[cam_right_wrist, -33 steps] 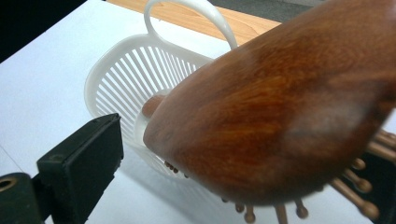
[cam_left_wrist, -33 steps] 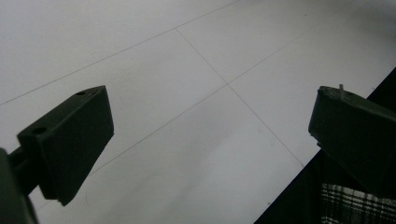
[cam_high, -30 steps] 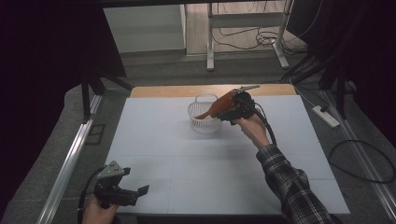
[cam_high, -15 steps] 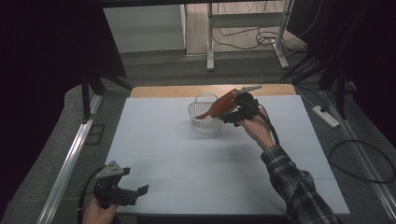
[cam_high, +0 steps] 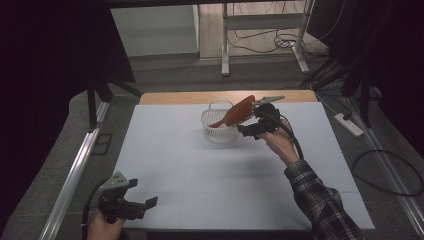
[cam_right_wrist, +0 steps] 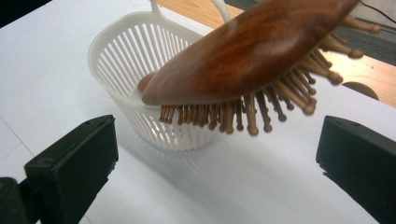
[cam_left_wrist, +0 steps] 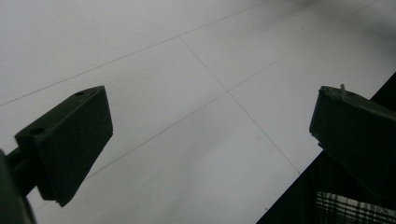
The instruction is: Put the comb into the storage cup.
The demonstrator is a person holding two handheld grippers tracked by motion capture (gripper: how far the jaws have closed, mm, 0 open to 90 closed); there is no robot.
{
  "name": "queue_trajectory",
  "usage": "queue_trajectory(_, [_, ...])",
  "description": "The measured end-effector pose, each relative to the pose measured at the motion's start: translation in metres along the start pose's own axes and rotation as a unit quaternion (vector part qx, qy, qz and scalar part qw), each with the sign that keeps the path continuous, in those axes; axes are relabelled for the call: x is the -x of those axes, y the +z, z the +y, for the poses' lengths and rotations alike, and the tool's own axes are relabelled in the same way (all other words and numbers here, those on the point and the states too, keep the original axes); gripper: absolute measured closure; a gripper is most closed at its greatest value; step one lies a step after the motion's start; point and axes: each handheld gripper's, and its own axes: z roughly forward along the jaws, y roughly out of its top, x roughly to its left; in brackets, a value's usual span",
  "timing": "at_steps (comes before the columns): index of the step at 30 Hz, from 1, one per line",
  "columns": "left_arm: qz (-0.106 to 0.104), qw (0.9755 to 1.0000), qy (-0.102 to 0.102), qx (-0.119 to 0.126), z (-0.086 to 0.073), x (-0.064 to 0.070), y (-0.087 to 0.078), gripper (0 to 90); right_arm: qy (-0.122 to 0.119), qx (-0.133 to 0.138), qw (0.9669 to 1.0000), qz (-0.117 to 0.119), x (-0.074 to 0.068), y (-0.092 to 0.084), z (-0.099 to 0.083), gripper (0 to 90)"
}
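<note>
A brown wooden hairbrush (cam_high: 239, 111) leans out of a white slatted basket (cam_high: 218, 131) at the far middle of the table. Its handle end is down inside the basket and its bristled head sticks up to the right. My right gripper (cam_high: 251, 123) sits just right of the basket, open. In the right gripper view the hairbrush (cam_right_wrist: 252, 51) is slightly blurred above the basket (cam_right_wrist: 126, 60), and the right gripper (cam_right_wrist: 215, 163) has its jaws wide apart below it, touching nothing. My left gripper (cam_high: 142, 196) rests open at the table's front left corner, and in its own view the left gripper (cam_left_wrist: 210, 140) holds nothing.
The white table top (cam_high: 200, 170) has a wooden strip (cam_high: 175, 96) along its far edge. A metal rail (cam_high: 75, 175) runs along the left side. Cables and a power strip (cam_high: 350, 125) lie on the floor to the right.
The right hand has shifted slightly right and back from the basket. The hairbrush stays tilted with its handle in the basket. The left gripper has not moved.
</note>
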Motion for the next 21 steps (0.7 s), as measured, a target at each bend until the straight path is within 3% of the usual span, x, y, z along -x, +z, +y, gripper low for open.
queue_trajectory(21, [0.002, 1.0, 0.005, -0.003, 0.0, 0.001, 0.001, 0.2, -0.01, 0.007, 0.9999, 0.011, -0.006, -0.011, -0.014, 0.0])
